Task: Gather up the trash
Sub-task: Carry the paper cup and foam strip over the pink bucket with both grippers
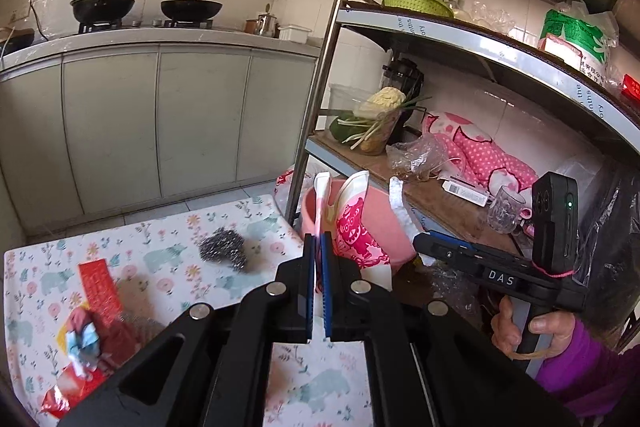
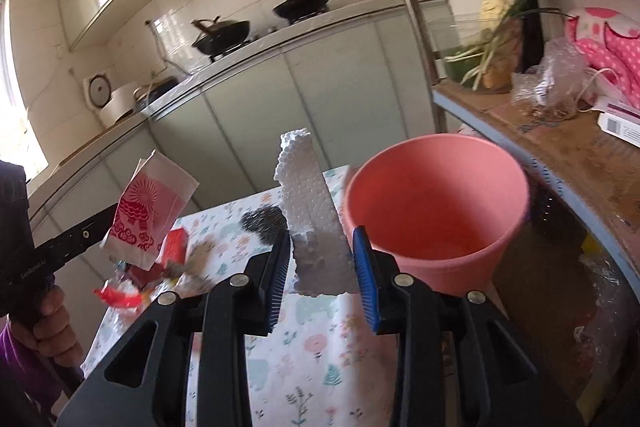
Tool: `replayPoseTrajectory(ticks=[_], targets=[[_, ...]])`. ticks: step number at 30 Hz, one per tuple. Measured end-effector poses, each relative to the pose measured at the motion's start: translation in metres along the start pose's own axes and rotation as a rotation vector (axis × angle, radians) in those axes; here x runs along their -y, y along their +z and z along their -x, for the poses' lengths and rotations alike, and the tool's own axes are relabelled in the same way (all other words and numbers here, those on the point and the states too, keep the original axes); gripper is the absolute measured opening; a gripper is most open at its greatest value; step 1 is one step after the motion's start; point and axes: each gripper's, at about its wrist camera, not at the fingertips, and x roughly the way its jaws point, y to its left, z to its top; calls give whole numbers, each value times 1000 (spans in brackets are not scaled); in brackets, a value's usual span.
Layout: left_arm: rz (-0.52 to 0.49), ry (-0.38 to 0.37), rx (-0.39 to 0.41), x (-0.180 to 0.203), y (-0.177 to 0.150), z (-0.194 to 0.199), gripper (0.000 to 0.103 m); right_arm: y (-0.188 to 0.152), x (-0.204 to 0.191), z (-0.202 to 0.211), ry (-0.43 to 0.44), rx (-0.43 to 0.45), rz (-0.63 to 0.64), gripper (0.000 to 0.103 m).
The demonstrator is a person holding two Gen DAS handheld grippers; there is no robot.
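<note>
My left gripper (image 1: 319, 239) is shut on the thin edge of a white paper bag with red print (image 1: 354, 227), held up in front of a pink bucket (image 1: 308, 217). The right wrist view shows the same bag (image 2: 148, 211) hanging from the left gripper (image 2: 110, 217) at the left. My right gripper (image 2: 323, 229) is shut on a white foam strip (image 2: 308, 195) that stands upright just left of the bucket (image 2: 460, 267), whose inside looks bare. From the left wrist view, the right gripper (image 1: 420, 241) holds the foam strip (image 1: 400, 203) at the bucket's right rim.
On the table's floral cloth (image 1: 168, 251) lie a steel-wool scrubber (image 1: 224, 247), a red packet (image 1: 98, 287) and crumpled wrappers (image 1: 84, 347). A metal shelf rack (image 1: 320, 75) loaded with vegetables, bags and pink fabric stands right of the bucket. Cabinets and a stove with woks are behind.
</note>
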Motion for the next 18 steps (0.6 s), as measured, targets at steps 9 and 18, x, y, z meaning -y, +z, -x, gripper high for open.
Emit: replayPoseTrajectory(ticks=[9,18], targets=[[-9,-10,-53,30,28,-110,2,17,50,-31,-142,45,-82,33],[-6,49,-153,36,24,-196,3,18,72,-67,-207,-1,-123,33]])
